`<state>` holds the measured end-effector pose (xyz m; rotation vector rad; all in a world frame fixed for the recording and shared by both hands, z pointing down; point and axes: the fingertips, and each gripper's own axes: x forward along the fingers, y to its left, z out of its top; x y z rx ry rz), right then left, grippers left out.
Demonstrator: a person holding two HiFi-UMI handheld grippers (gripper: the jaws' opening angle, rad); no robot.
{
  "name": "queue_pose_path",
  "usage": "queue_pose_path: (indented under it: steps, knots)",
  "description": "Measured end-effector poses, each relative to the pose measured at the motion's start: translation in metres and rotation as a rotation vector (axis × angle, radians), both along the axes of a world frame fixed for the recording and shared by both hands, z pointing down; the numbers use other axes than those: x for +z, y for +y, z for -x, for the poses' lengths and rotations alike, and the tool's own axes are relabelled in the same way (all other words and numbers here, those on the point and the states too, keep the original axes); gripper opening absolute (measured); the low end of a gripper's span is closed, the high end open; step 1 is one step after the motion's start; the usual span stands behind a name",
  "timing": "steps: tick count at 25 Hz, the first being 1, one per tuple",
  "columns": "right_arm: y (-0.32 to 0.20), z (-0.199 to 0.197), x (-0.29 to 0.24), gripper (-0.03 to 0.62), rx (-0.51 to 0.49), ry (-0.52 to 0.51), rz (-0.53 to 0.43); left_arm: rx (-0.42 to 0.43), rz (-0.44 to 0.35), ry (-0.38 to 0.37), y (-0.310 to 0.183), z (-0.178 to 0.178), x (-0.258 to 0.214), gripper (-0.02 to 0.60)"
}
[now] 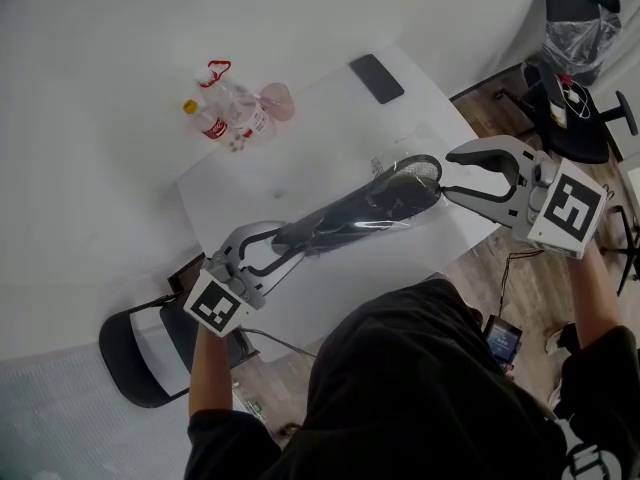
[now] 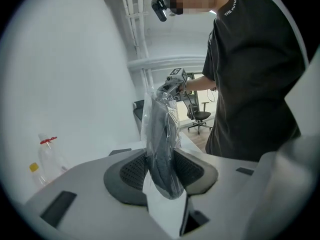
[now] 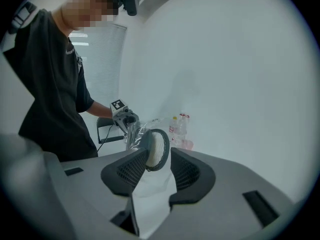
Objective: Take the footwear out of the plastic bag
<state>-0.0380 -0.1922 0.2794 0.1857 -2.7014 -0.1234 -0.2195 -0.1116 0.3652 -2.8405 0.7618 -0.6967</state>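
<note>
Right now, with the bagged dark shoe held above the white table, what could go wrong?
The right gripper stands open around the dark shoe at its heel, so only the left gripper, shut on the clear plastic bag at the other end, carries it: the shoe could sag or slide out onto the white table.

Flat, soft indoor light from overhead; I see only faint shadows. The head view is greyish and a bit dim. The white counter (image 1: 300, 148) looks washed out, with a weak shadow beside the bottles (image 1: 235, 113). Both gripper views are fisheye, with black corners and lines bent near the rim. There are small glints on the plastic bag (image 2: 170, 119). The left gripper (image 2: 161, 159) and right gripper (image 3: 160, 156) look soft up close at the bottom of their views, and the mid-distance is sharper.
</note>
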Motion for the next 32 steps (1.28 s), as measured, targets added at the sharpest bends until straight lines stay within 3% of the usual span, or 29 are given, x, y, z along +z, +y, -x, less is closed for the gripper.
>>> queue_pose_path:
  steps: [8, 11, 19, 23, 27, 32]
  knots:
    - [0.004, 0.006, -0.009, 0.166, -0.098, -0.008, 0.020, -0.023, -0.056, -0.019, 0.000, 0.005, -0.004, 0.169]
    - [0.012, 0.009, -0.012, 0.211, -0.175, -0.008, 0.070, -0.028, -0.070, -0.026, -0.001, 0.004, -0.006, 0.169]
    - [0.010, 0.021, 0.005, 0.216, -0.187, 0.093, 0.065, -0.006, -0.098, -0.044, -0.003, 0.005, -0.005, 0.169]
    - [0.014, 0.024, 0.010, 0.216, -0.211, 0.125, 0.071, -0.009, -0.093, -0.060, -0.003, 0.005, -0.003, 0.167]
    - [0.021, 0.023, 0.005, 0.215, -0.285, 0.116, 0.138, -0.005, -0.085, -0.057, -0.005, 0.006, -0.003, 0.166]
    - [0.033, 0.022, 0.011, 0.215, -0.366, 0.173, 0.175, 0.000, -0.070, -0.072, -0.006, 0.009, 0.001, 0.164]
